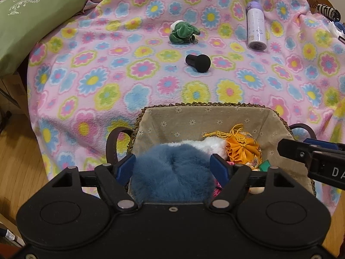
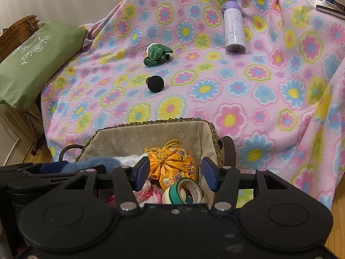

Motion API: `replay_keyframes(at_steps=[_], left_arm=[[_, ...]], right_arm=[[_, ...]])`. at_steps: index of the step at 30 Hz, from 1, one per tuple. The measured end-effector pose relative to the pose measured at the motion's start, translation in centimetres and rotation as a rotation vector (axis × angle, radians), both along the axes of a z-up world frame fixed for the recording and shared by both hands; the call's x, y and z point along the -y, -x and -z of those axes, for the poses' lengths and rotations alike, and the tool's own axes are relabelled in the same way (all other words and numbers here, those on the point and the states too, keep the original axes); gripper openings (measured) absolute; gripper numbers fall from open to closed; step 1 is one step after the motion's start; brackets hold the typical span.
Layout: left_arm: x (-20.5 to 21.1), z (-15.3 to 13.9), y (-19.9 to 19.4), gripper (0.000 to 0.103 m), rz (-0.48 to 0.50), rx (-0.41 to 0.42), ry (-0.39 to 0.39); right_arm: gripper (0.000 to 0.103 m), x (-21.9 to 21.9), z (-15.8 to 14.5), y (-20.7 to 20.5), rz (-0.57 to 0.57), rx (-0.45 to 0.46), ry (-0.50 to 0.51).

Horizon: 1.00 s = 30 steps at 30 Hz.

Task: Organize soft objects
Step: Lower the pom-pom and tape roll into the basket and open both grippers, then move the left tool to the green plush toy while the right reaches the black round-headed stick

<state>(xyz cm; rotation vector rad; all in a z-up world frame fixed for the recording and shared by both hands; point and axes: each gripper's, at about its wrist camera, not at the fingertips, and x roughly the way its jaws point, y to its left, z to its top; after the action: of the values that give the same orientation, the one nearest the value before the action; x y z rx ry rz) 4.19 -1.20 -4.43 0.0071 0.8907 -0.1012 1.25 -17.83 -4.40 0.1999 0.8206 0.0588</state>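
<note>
The lined basket (image 1: 207, 118) sat at bottom centre of the left view, and over it the left gripper (image 1: 173, 167) stood half wide around the blue fur puff (image 1: 172, 172), its pads barely brushing the fur, so a clean release probably called for spreading further before lifting straight up. The right gripper (image 2: 174, 173) hung narrowly parted and empty over the orange pouch (image 2: 172, 161). At upper left the green cushion (image 1: 32, 17) read "Beauty"; the bottle (image 1: 256, 28) print was illegible.

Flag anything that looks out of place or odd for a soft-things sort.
Two rolls of tape, one green and one whitish, lie inside the cloth-lined woven basket among soft items, though they are hard. On the flowered fleece blanket, a white and purple bottle lies tipped on its side.
</note>
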Motion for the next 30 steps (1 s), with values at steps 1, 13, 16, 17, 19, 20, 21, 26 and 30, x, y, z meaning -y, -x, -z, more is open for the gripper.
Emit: replay_keyframes(at_steps=[1,13,16,17,19,20,21,26,30], left_arm=[[0.02,0.01,0.03,0.071,0.0,0.0,0.0],[-0.04,0.1,0.04,0.071,-0.001,-0.002,-0.001],[-0.03,0.09,0.04,0.071,-0.001,-0.001,-0.002],[0.0,0.07,0.03,0.071,-0.001,-0.002,-0.002],[-0.09,0.16,0.03,0.071,-0.002,-0.003,-0.003],[-0.15,0.21,0.03,0.071,-0.003,-0.004,-0.003],[-0.19,0.23,0.03,0.071,-0.003,-0.005,-0.003],[-0.2,0.21,0.03,0.072,-0.003,-0.005,-0.004],[-0.14,0.17,0.02,0.072,-0.004,-0.004,-0.004]], right_arm=[[0.054,0.0,-0.01,0.0,0.0,0.0,0.0],[0.055,-0.01,-0.1,0.0,0.0,-0.001,0.0],[0.055,0.01,0.03,0.0,-0.001,-0.004,-0.002],[0.055,0.0,0.07,0.0,-0.002,-0.005,-0.002],[0.056,0.03,0.19,0.04,-0.003,-0.006,-0.002],[0.056,0.03,0.19,0.04,-0.003,-0.006,-0.002],[0.056,0.02,0.18,0.04,-0.003,-0.005,-0.002],[0.057,-0.01,0.17,0.04,-0.003,-0.005,-0.002],[0.057,-0.03,0.21,0.05,-0.003,-0.005,0.0]])
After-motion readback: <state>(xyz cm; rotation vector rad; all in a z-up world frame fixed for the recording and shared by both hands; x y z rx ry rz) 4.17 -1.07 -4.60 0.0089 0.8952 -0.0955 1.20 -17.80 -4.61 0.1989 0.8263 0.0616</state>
